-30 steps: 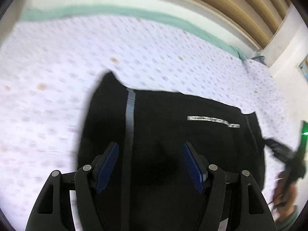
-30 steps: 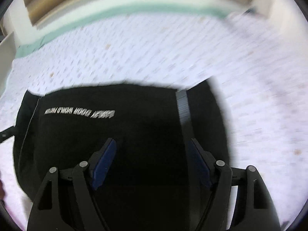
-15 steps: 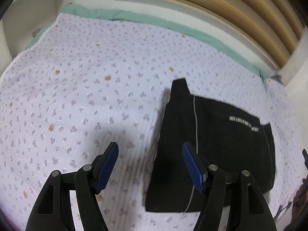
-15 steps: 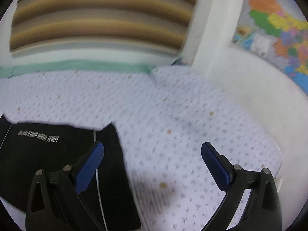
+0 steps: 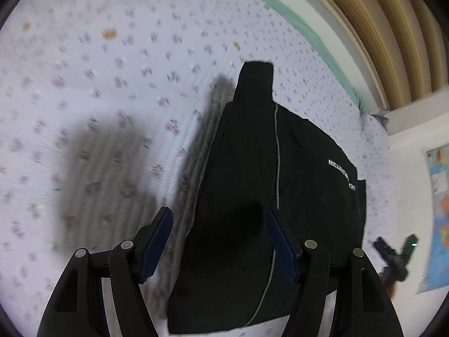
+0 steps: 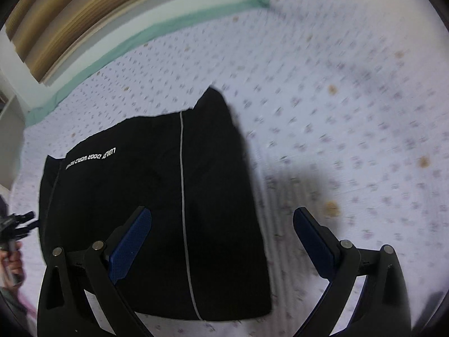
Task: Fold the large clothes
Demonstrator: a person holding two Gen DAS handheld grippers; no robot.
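Both grippers, L [image 5: 219, 241] & R [image 6: 221, 243], gape empty; only R view shows garment's [image 6: 157, 210] "LUXURY" print.

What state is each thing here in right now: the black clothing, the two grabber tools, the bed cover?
Black garment: folded into a compact block, lying flat on the bedspread, held by neither gripper.
Left gripper: open, empty, its fingers either side of the garment's left edge.
Right gripper: open wide, empty, over the garment's right edge.
Bedspread: spread flat, with a few brownish spots.
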